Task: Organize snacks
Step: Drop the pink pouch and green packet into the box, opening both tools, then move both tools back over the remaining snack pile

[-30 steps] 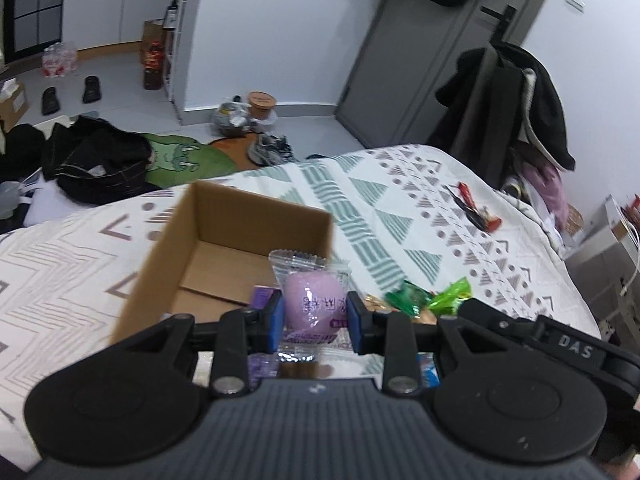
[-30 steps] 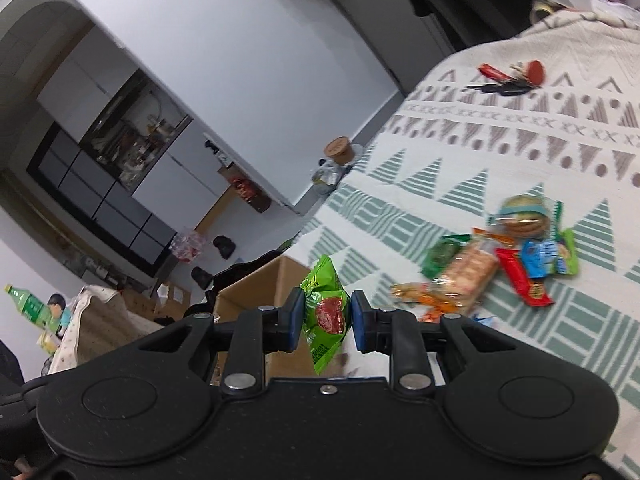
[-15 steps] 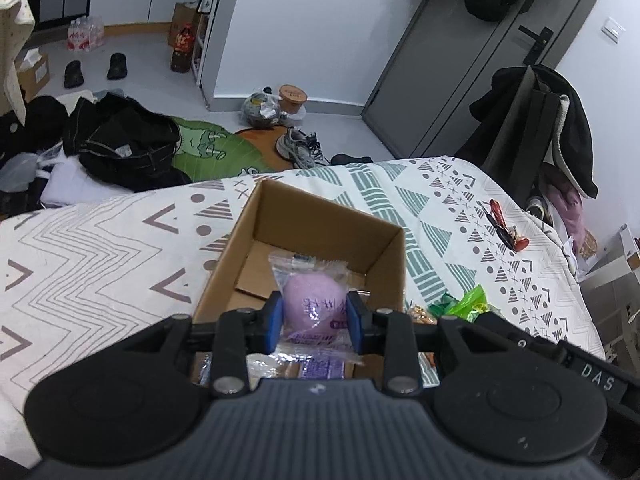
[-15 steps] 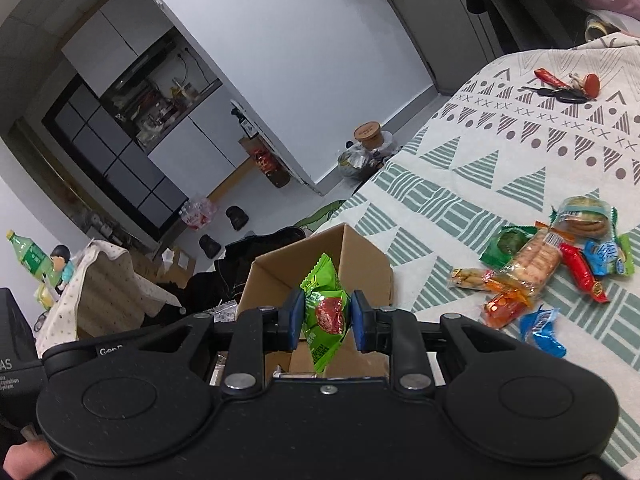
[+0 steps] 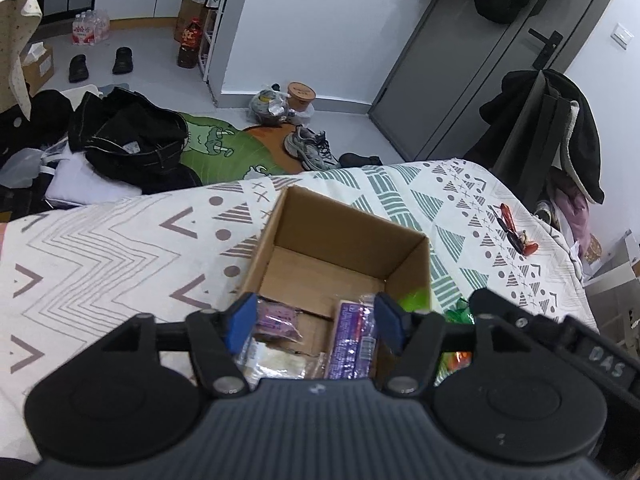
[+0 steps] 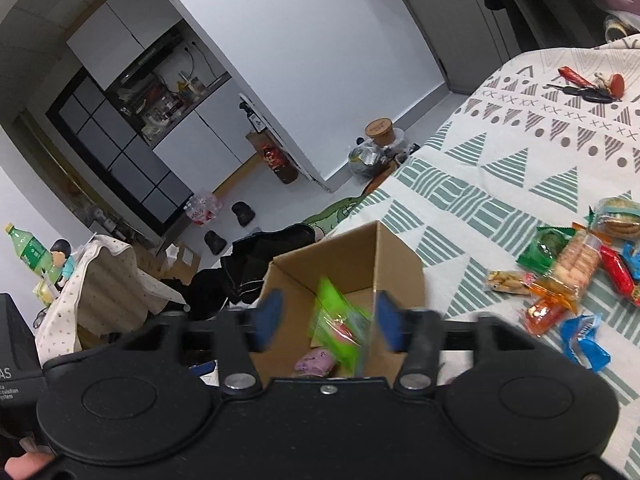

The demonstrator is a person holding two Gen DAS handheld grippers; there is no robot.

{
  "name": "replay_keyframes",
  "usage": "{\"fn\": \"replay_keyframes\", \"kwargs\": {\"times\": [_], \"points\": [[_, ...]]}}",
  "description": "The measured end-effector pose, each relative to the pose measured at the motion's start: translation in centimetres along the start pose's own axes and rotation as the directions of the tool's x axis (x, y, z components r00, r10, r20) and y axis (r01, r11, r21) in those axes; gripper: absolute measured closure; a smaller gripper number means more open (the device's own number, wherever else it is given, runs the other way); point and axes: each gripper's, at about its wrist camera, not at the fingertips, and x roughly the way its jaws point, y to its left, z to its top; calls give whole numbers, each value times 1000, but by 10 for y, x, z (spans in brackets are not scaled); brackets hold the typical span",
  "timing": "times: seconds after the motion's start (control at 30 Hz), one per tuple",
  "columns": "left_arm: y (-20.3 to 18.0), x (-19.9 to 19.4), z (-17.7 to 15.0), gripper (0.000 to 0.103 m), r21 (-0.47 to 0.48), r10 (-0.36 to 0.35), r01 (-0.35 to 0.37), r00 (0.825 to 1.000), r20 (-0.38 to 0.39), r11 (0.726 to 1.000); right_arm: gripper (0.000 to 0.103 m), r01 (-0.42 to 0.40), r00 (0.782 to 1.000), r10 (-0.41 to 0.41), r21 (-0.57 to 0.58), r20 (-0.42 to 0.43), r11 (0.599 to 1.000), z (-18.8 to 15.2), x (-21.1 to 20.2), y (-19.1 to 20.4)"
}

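The left gripper (image 5: 314,322) hangs over the box (image 5: 408,264) on the bed (image 5: 100,248), its fingers opening with nothing between them; purple packs (image 5: 354,340) lie below. The right gripper (image 6: 326,320) is opening too, and its green pack (image 6: 340,320) drops, blurred, into the box beside a pink snack (image 6: 314,360). Only the right view shows the remaining pile (image 6: 576,264), right of that gripper and nearer it.

White walls (image 5: 304,28) meet a pale grey floor (image 5: 152,60). A grey door (image 5: 472,80) stands shut, coats hung above it. A patterned bedspread (image 5: 100,248) covers the bed; a green rug (image 5: 224,148) lies beside dark clothes (image 5: 128,140). Dark cabinets (image 6: 120,148) line the kitchen.
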Motion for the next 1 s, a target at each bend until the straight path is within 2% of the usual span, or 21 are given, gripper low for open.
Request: {"fn": "replay_keyframes", "kwargs": {"times": [0.17, 0.23, 0.33, 0.43, 0.67, 0.9, 1.0], "points": [[0, -5, 2, 20, -13, 10, -10, 1000, 7, 1000, 21, 42, 999, -43, 30, 11, 999, 5, -10, -1], [0, -9, 2, 19, -23, 11, -11, 1000, 11, 1000, 10, 69, 997, -69, 16, 17, 997, 8, -19, 0], [-3, -14, 0, 17, -32, 7, -7, 1000, 14, 999, 1, 117, 993, -118, 18, 15, 993, 10, -32, -1], [-9, -20, -3, 17, -31, -5, 6, 1000, 16, 1000, 0, 154, 988, -155, 33, 7, 988, 15, -46, -5], [-35, -36, -12, 17, 3, -34, 34, 999, 26, 999, 0, 142, 988, -145, 60, 44, 988, 24, -81, -25], [-64, -46, -24, 17, 36, -57, 56, 998, 33, 998, 0, 193, 978, -201, 148, 46, 970, 19, -109, -71], [-78, -47, -32, 17, 49, -68, 66, 997, 27, 997, 0, 189, 978, -202, 180, 58, 965, 17, -121, -85]]}}
